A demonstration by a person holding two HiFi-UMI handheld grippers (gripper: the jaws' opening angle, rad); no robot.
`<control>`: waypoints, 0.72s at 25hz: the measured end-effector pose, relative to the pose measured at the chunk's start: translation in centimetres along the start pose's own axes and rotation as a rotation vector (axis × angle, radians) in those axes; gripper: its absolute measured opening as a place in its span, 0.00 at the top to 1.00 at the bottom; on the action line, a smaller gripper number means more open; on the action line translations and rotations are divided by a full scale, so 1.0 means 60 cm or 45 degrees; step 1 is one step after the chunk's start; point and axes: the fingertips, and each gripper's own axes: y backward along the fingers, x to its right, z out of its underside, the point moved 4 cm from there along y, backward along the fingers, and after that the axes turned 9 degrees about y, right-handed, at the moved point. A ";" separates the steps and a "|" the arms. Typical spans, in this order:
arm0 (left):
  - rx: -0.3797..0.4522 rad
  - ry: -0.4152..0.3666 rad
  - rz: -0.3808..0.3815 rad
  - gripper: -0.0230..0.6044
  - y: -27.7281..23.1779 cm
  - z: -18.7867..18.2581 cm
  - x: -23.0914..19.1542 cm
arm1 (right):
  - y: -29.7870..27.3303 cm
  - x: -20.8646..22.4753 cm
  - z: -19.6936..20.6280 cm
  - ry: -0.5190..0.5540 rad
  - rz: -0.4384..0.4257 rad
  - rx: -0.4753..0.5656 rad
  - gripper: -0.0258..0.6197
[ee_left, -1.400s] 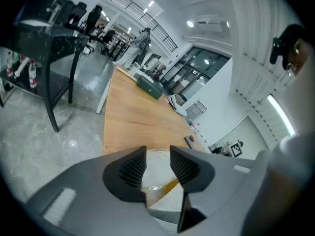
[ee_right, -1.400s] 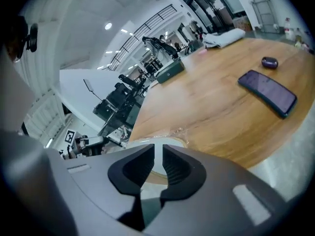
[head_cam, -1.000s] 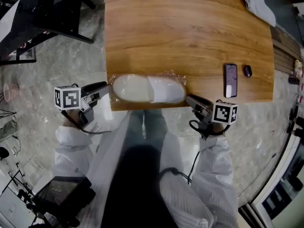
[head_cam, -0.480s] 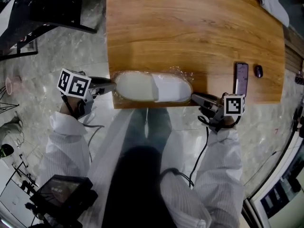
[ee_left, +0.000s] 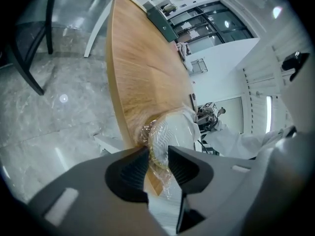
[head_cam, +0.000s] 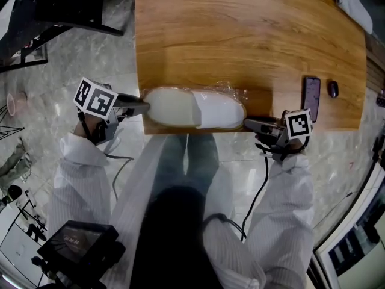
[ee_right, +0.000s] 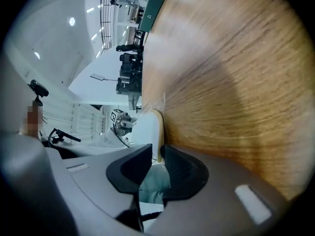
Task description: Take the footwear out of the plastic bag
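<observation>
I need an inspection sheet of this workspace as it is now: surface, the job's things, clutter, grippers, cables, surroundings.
Surface: wooden table, no spill seen.
Job's things: white slipper inside the clear plastic bag, lying along the near edge.
Clutter: phone and small dark object near the right edge; grey cloth at the far right corner.
Grippers: left gripper at the bag's left end, jaws just been closing, film between them, not yet pinched; right gripper at the right end, jaws also closing, gap left.
Cables: black cable hangs from each gripper.
Surroundings: marbled floor; dark furniture legs far left.
</observation>
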 end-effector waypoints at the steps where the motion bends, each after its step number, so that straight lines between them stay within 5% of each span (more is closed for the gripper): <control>1: -0.009 -0.003 0.007 0.76 0.001 0.001 0.001 | -0.001 0.000 -0.002 0.013 0.009 -0.023 0.81; 9: -0.009 -0.004 0.050 0.78 0.003 0.000 0.003 | -0.027 -0.022 -0.013 -0.024 -0.173 -0.016 0.81; 18: 0.105 -0.051 0.083 0.79 0.045 0.014 0.027 | -0.002 -0.117 -0.022 0.143 -0.318 0.116 0.81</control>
